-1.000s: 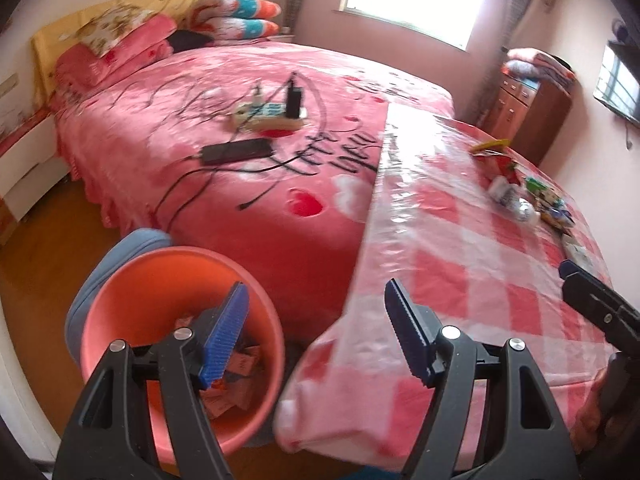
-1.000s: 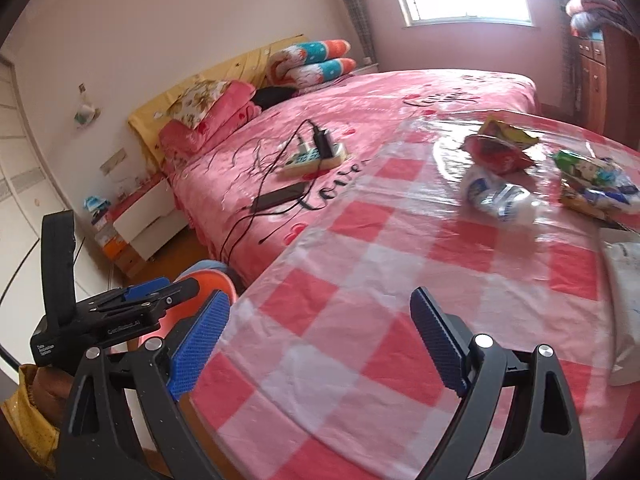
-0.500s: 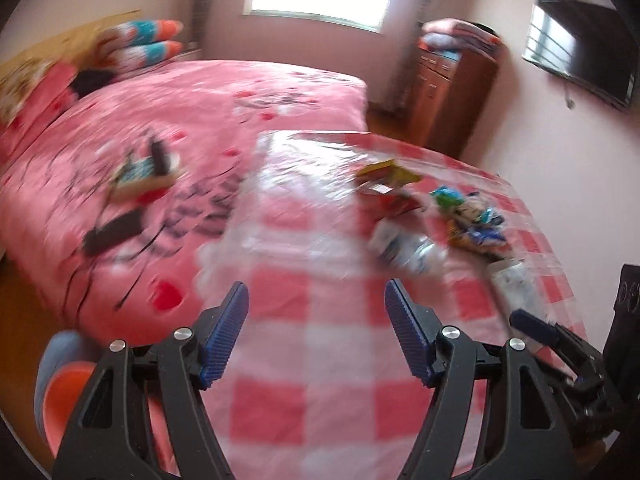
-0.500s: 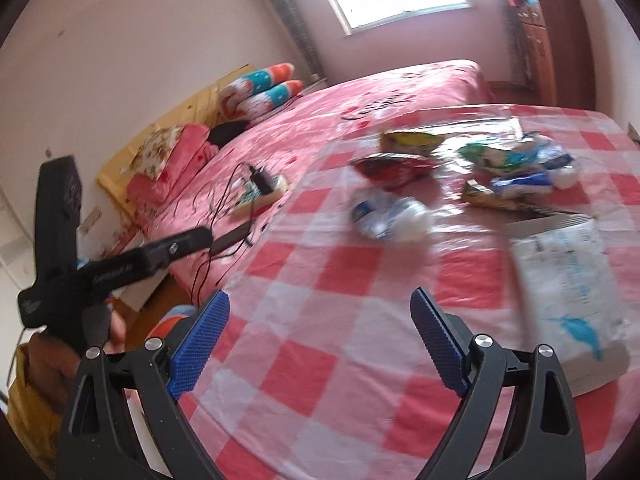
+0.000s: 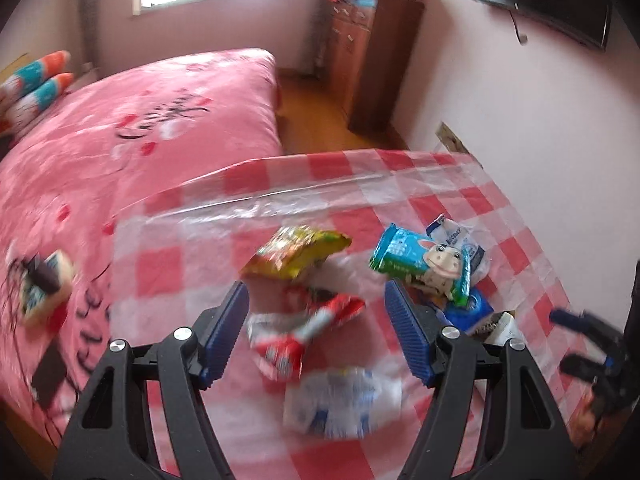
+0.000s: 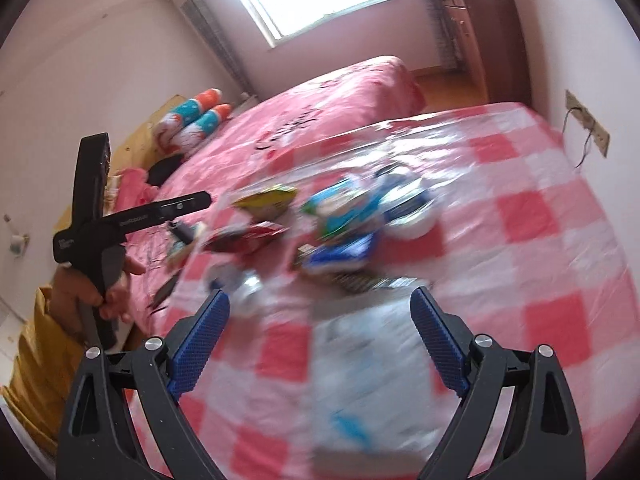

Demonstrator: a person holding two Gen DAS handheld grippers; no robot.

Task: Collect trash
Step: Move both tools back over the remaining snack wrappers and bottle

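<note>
Trash lies on the red-checked tablecloth. In the left wrist view: a yellow snack bag, a red wrapper, a green-blue cartoon packet, a white crumpled bag and a blue packet. My left gripper is open and empty, above the red wrapper. My right gripper is open and empty, above a white flat packet; the blurred trash pile lies beyond. The left gripper also shows in the right wrist view.
A pink bed adjoins the table's left side, with a power strip and cables on it. A wooden cabinet stands at the far wall. A wall socket is by the table's right edge.
Both grippers have swung right from the orange bin and table's near corner towards the trash pile, which is now closer. The bin has left view. Both stay open.
</note>
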